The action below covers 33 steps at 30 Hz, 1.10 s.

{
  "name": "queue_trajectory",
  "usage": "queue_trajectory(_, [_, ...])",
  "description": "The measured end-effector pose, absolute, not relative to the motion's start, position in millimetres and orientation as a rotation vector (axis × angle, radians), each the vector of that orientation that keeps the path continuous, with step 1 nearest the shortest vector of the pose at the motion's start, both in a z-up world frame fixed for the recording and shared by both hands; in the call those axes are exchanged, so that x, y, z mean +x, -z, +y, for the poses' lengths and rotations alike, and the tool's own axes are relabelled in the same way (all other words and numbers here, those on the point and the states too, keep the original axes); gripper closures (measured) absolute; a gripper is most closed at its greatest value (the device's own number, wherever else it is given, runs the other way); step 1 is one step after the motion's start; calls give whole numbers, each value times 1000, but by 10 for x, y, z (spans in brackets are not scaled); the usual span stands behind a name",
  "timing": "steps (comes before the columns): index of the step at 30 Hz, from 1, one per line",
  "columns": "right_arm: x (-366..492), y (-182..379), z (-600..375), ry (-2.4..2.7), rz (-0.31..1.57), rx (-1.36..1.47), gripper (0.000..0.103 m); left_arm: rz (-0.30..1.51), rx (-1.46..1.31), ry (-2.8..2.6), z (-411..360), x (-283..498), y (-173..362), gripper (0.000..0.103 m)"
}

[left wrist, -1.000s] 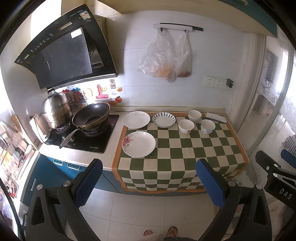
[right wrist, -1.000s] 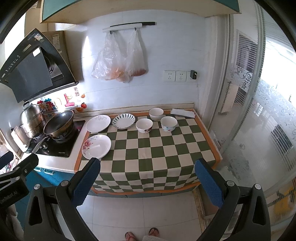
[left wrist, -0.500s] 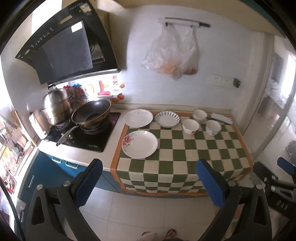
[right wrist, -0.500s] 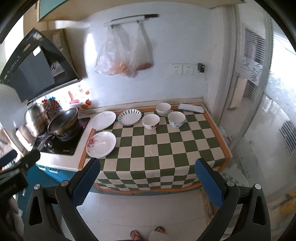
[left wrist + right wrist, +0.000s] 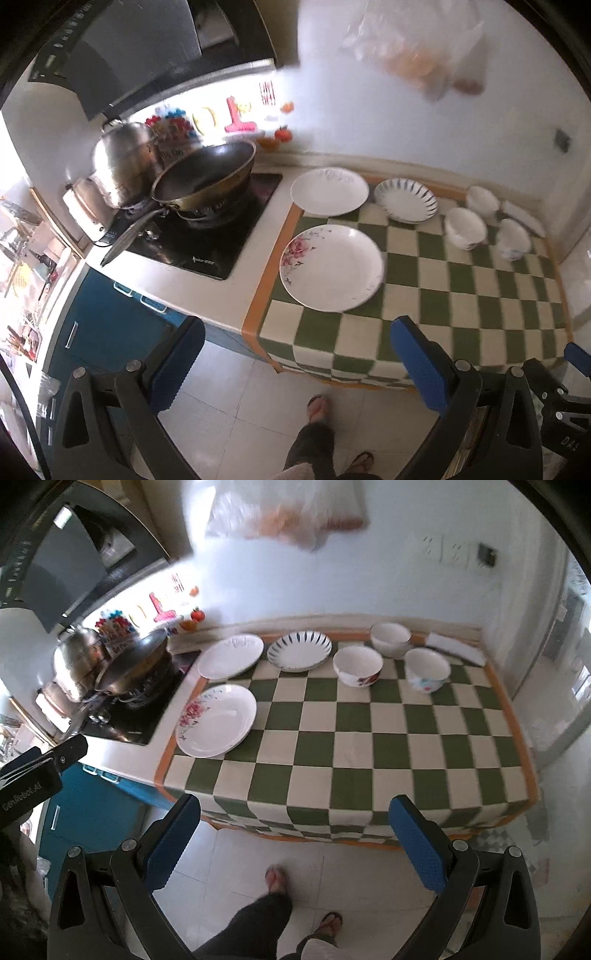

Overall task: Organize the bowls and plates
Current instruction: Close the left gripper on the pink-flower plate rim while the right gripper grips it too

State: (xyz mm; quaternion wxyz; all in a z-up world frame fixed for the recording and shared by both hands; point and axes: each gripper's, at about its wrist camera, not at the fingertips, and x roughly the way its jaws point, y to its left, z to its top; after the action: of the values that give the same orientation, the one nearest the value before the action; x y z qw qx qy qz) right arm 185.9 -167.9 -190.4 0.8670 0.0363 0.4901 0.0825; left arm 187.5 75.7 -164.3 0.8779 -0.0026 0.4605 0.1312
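Three plates lie on the left of the green checked cloth (image 5: 351,738): a flowered plate (image 5: 331,266) (image 5: 217,720) in front, a plain white plate (image 5: 329,191) (image 5: 231,656) and a striped plate (image 5: 405,200) (image 5: 299,651) behind. Three white bowls stand at the back right: one flowered (image 5: 357,665) (image 5: 464,229), one blue-marked (image 5: 427,669) (image 5: 513,239), one plain (image 5: 390,639) (image 5: 482,200). My left gripper (image 5: 295,363) is open and empty, over the floor before the counter's front edge. My right gripper (image 5: 293,842) is open and empty, also before the front edge.
A wok (image 5: 203,177) and a steel pot (image 5: 123,162) stand on the black hob (image 5: 207,236) left of the cloth. A range hood (image 5: 129,48) hangs above. Plastic bags (image 5: 288,513) hang on the wall. A folded white cloth (image 5: 456,648) lies at the back right corner.
Both grippers have moved closer to the counter and tilted down; the plates and bowls look larger. The dishes have not moved. Both grippers stay open.
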Motion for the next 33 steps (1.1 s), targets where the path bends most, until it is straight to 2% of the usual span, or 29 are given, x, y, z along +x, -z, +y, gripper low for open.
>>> queue_trajectory(11, [3456, 2994, -984, -134, 1250, 156, 0, 1113, 40, -151, 1316, 3331, 2461, 0])
queue_trajectory(16, [3917, 3420, -794, -94, 1310, 173, 1, 1184, 79, -118, 1479, 3828, 2884, 0])
queue_trajectory(29, [4688, 4295, -490, -162, 1480, 292, 10, 1381, 55, -79, 1882, 4514, 3715, 1])
queue_trajectory(31, [4763, 4392, -458, -178, 1504, 304, 14, 1415, 27, -65, 1932, 4556, 3808, 3])
queue_trajectory(33, [4819, 4467, -441, -197, 1521, 322, 17, 1441, 33, -65, 1946, 4597, 3894, 12])
